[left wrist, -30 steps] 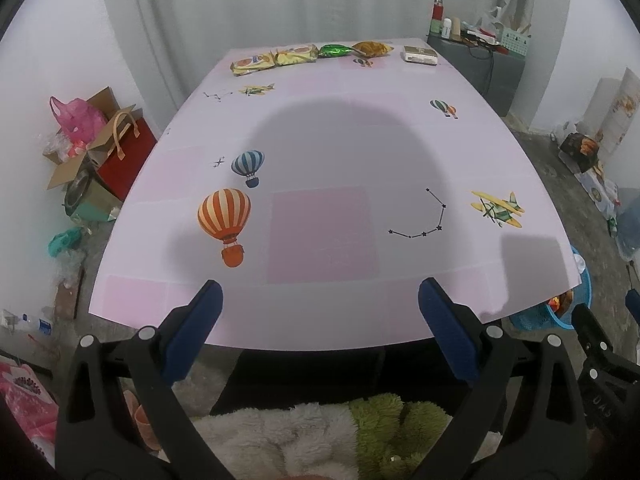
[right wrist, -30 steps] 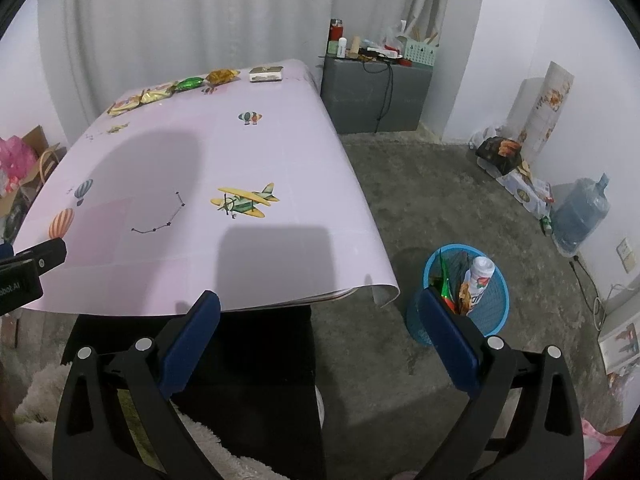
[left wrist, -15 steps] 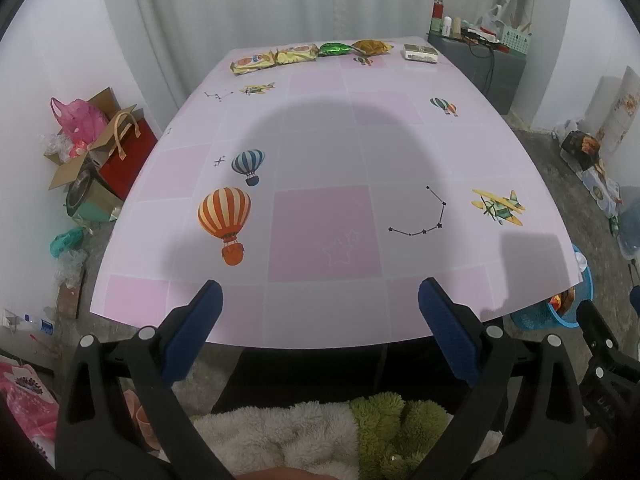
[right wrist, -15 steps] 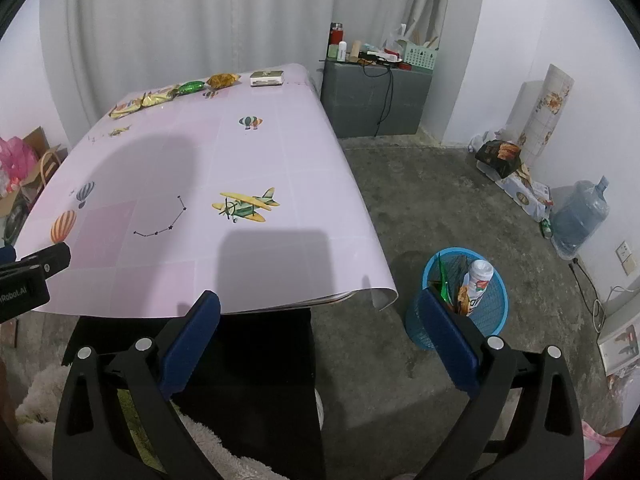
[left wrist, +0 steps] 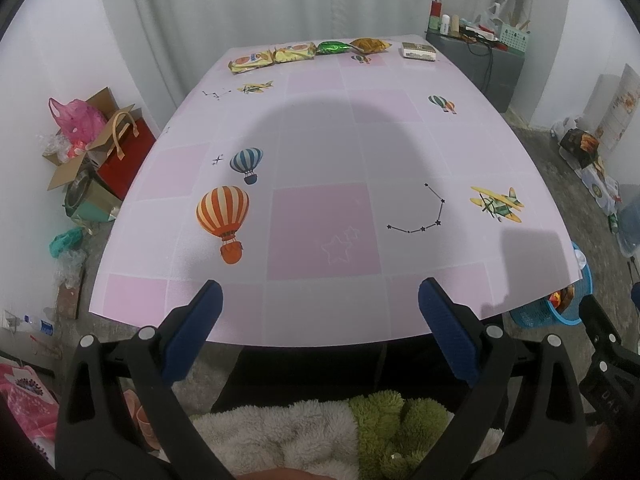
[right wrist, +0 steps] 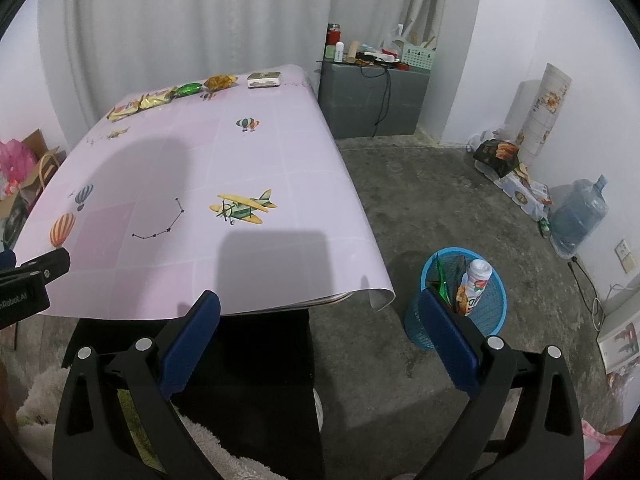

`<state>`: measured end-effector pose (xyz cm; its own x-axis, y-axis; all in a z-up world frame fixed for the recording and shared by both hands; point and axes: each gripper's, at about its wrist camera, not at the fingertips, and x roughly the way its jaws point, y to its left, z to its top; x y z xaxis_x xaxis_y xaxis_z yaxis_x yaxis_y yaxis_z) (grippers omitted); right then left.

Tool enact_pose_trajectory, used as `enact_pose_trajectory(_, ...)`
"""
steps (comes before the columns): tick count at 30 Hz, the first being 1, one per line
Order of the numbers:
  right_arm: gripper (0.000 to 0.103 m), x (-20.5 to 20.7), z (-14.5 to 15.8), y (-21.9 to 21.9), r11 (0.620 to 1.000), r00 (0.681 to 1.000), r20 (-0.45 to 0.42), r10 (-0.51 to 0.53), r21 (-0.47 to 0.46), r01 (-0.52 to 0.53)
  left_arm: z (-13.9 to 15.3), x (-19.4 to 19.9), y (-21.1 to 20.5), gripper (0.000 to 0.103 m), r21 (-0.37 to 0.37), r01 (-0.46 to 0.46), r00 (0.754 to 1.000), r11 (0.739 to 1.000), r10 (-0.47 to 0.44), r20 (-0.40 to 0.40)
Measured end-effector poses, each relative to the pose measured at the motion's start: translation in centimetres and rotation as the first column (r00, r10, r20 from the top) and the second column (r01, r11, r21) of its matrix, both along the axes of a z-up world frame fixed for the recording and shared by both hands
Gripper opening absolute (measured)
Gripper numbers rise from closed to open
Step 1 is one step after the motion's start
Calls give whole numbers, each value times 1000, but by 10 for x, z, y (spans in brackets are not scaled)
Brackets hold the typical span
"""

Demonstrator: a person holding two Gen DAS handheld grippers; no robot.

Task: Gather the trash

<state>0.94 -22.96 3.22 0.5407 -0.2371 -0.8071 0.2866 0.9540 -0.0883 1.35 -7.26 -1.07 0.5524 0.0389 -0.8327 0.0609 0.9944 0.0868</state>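
Both tools wait at the counter's near edge, jaws apart and empty.
Left tool [left wrist: 320,312] and right tool [right wrist: 320,316] face the glossy pink counter [left wrist: 320,152]; crinkly wrappers [left wrist: 272,56] line its far edge, mesh bin [right wrist: 464,312] on the floor.

Pink-checked tabletop [left wrist: 320,216] printed with striped balloons and a yellow plane; blue mesh bin [right wrist: 490,312] at four o'clock.

We view the table [left wrist: 320,152] from its near edge, where the left gripper [left wrist: 320,312] hangs with jaws wide apart and nothing between them. At the table's far edge we see a row: two yellow packets [left wrist: 272,57], a green wrapper [left wrist: 333,47], an orange wrapper [left wrist: 369,44] and a box [left wrist: 418,50]. A blue bin [left wrist: 556,308] stands beyond the near right corner.
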Motion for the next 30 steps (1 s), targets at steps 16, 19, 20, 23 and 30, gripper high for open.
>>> enact_pose_trajectory(16,96,0,6,-3,1000,1000,0,-16,-2,16,-1,0,-3,94,7,12,1000,1000,-12,-5)
enact_pose_trajectory(19,96,0,6,-2,1000,1000,1,-17,-2,17,-1,-1,-3,94,5,9,1000,1000,-9,-3)
enact_pose_trajectory(20,96,-1,6,-2,1000,1000,1,-17,-2,17,0,0,-3,94,5,9,1000,1000,-9,-4)
enact_pose_trajectory(23,96,-1,6,-1,1000,1000,1,-18,-2,18,0,0,-3,94,6,14,1000,1000,-14,-6)
enact_pose_trajectory(30,96,0,6,-1,1000,1000,2,-19,-1,19,-1,0,-4,94,6,16,1000,1000,-16,-7)
